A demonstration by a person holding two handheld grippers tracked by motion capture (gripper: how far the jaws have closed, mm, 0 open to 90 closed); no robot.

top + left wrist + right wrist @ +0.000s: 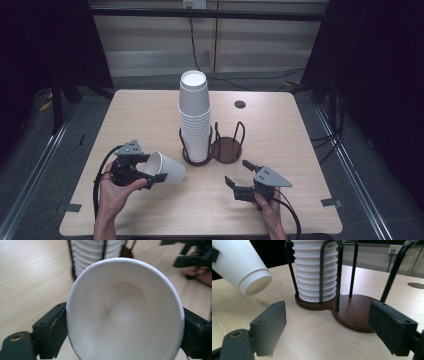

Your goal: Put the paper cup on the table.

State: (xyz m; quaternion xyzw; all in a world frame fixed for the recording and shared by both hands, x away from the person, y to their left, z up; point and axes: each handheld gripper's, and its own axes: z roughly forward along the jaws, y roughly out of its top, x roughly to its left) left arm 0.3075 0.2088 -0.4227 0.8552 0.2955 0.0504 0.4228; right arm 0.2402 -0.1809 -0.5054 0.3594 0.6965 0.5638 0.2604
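Observation:
My left gripper [151,170] is shut on a white paper cup [167,168] that lies on its side just above the table, base pointing right. In the left gripper view I look into the cup [125,305], squeezed at the rim between the two jaws of the gripper [123,336]. My right gripper [236,172] stands open and empty at the front right, low over the table. Its own view shows the jaws of the gripper [332,327] wide apart, facing the cup holder [353,312]. The held cup [239,265] hangs at that view's upper left.
A tall stack of white cups [194,117] fills the left slot of the dark wooden holder [227,150]; its right slot, ringed by black wire posts, is bare. A round cable hole [240,104] sits at the table's far right. The table's front edge lies close to both hands.

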